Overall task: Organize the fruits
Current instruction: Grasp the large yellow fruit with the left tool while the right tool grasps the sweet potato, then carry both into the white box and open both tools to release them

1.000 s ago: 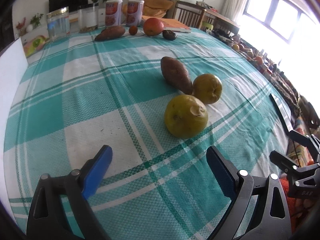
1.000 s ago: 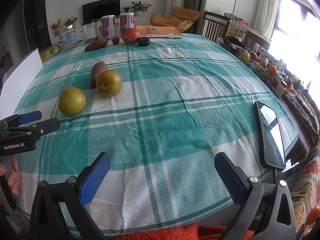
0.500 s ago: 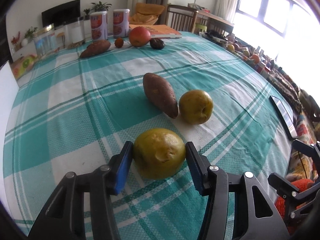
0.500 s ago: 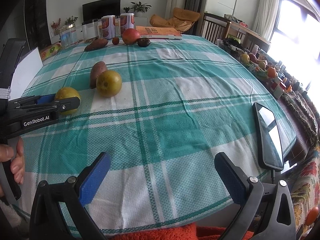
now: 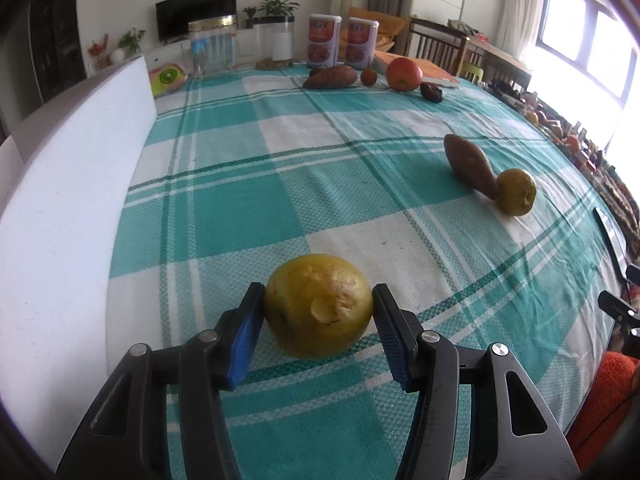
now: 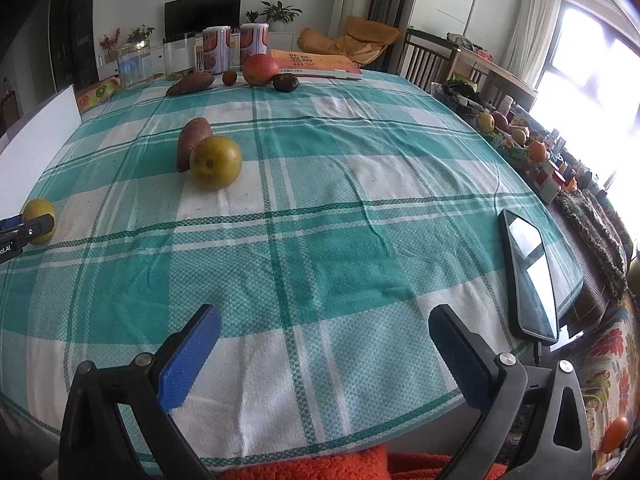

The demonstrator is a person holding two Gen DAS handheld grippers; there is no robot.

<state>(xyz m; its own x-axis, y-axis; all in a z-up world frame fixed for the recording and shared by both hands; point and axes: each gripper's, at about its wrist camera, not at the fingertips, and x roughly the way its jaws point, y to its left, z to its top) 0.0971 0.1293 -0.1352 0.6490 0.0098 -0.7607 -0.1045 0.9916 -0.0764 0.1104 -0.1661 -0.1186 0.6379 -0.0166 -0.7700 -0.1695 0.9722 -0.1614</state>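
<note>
the left gripper [image 5: 318, 334] has its blue fingers [image 5: 245, 332] clamped on either side of the yellow fruit [image 5: 318, 306], which sits low over the counter's near left part, just beside the white foam board [image 5: 76, 184]. the skin looks dented and smooth, so the round fruit may squirm out if the squeeze is off-centre, or bruise if it is too hard; once loose it could roll along the cloth. the right gripper [image 6: 324, 354] hangs with its fingers spread wide on nothing, near the counter's front edge and the phone [image 6: 530, 272]. a second yellow fruit [image 6: 215, 162] touches a sweet potato [image 6: 192, 138] mid-counter. a red apple [image 6: 261, 69], another sweet potato and small dark fruits line the far edge by two cans [image 6: 234, 48]. the teal checked tablecloth [image 6: 340, 200] is wrinkled; beyond are a tv, plants, chairs and a bright window.
</note>
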